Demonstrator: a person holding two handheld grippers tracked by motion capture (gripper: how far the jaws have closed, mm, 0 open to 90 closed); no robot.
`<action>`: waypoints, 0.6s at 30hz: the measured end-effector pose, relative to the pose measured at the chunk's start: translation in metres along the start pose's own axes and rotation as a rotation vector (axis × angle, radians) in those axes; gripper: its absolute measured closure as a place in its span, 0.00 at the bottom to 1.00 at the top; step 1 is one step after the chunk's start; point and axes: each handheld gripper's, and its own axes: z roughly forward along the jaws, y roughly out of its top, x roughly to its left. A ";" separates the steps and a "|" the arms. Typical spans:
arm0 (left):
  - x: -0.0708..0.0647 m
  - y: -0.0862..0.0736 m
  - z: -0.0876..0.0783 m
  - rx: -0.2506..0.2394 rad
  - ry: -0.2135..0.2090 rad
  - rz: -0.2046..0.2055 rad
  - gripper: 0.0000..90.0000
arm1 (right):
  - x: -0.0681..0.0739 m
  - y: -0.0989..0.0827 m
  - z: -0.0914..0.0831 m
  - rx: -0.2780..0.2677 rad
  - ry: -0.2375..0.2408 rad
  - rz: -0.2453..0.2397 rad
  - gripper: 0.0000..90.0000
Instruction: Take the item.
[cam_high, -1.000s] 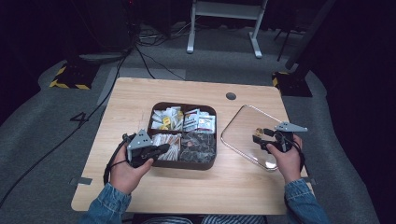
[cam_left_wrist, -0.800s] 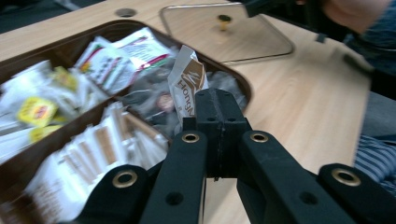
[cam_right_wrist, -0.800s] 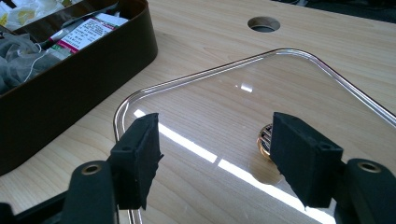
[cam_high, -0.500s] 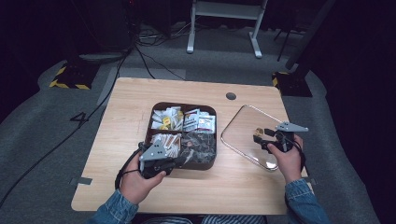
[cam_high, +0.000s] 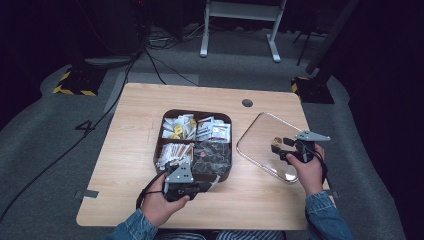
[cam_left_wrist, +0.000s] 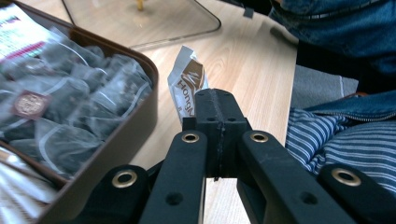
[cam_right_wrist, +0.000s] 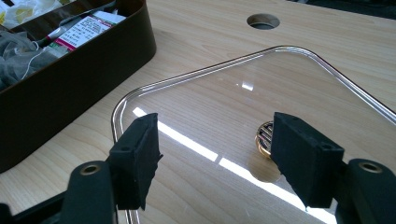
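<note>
I look down on a pale wooden table (cam_high: 130, 150) with a fine straight grain, rounded corners and a round cable hole (cam_high: 247, 103) near its far edge. On its middle sits a dark brown tray (cam_high: 158, 145), rounded at the corners and smooth-walled, split into compartments. The far ones hold white and yellow paper packets (cam_high: 195, 127); the near right one is heaped with crinkly translucent dark tea bags (cam_left_wrist: 70, 107) on thin strings.

To the right of the tray, just beside it but apart, a clear lid (cam_high: 260, 135) lies flat on the wood. It is glossy, a rounded rectangle with a raised rim, and a small brass-coloured ribbed knob (cam_right_wrist: 264, 137) shows through its middle.

My left gripper (cam_left_wrist: 215, 112) is at the tray's near edge, in front of the near right compartment. Its matte black jaws are pressed tight together, clenched on a small white and brown sachet (cam_left_wrist: 187, 86) with printed lettering. The sachet stands up from the jaw tips, lightly creased, over bare wood just outside the tray's wall.

My right gripper (cam_right_wrist: 215, 154) hovers over the lid's near right part with its jaws spread wide, nothing between the blocky, grainy pads (cam_right_wrist: 140, 154); the knob sits just inside the right-hand one.
</note>
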 end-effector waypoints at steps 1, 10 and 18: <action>-0.001 -0.001 0.003 0.008 -0.006 0.000 1.00 | 0.000 0.000 0.000 0.003 0.000 0.001 0.37; -0.004 -0.012 0.029 0.086 -0.042 0.021 1.00 | 0.000 -0.002 0.004 0.019 0.005 0.005 0.37; -0.004 -0.019 0.045 0.122 -0.058 0.014 1.00 | 0.000 -0.003 0.005 0.028 0.007 0.004 0.36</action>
